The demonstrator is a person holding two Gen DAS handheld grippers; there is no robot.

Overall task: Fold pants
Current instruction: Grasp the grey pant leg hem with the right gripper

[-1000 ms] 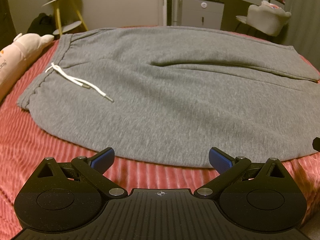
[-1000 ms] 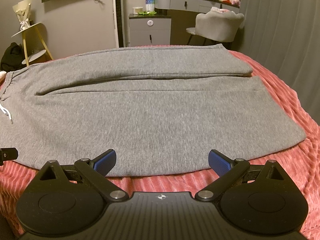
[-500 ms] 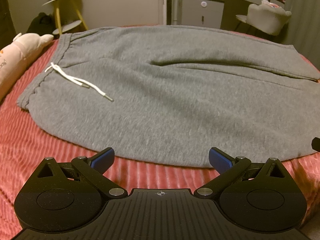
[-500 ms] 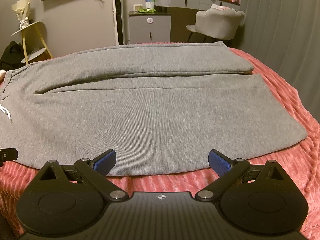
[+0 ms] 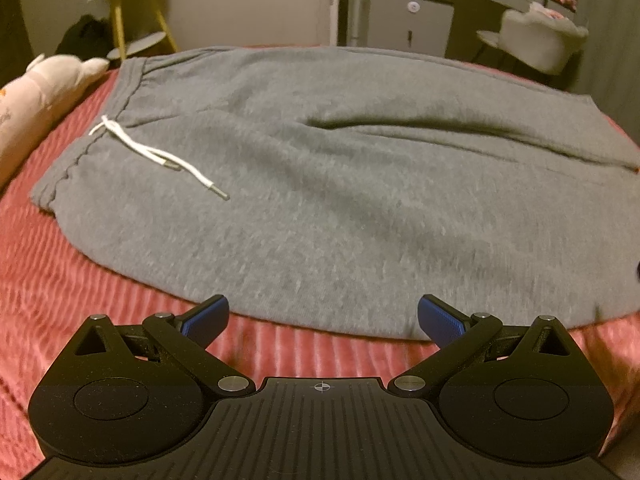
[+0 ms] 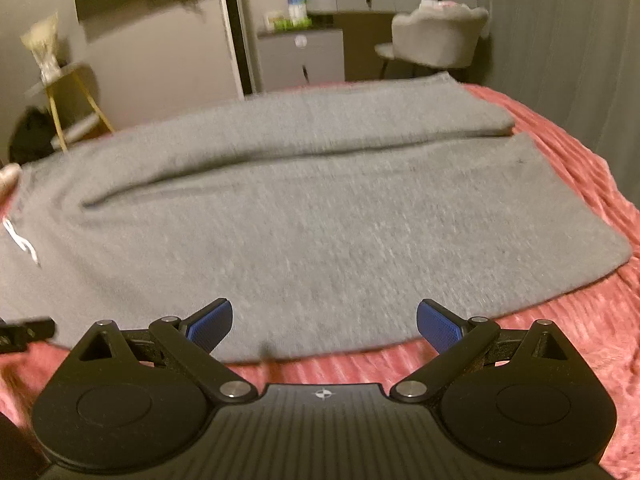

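Grey sweatpants (image 5: 340, 184) lie flat across a pink ribbed bedspread (image 5: 80, 300), waistband at the left with a white drawstring (image 5: 160, 156), legs running to the right. They also show in the right wrist view (image 6: 320, 220), with the leg cuffs at the right. My left gripper (image 5: 323, 318) is open and empty just above the near hem side. My right gripper (image 6: 324, 320) is open and empty over the pants' near edge, further toward the legs. The tip of the left gripper (image 6: 24, 332) shows at the left edge of the right wrist view.
A pink plush toy (image 5: 44, 92) lies at the bed's left edge. Beyond the bed stand a yellow side table (image 5: 132, 12), a grey cabinet (image 5: 404, 20) and a light armchair (image 5: 540, 40). A grey curtain (image 6: 568, 60) hangs at the right.
The right gripper has dropped lower and moved forward over the pants' near edge; its view is blurred with motion. The left gripper has hardly moved. Both stay open.
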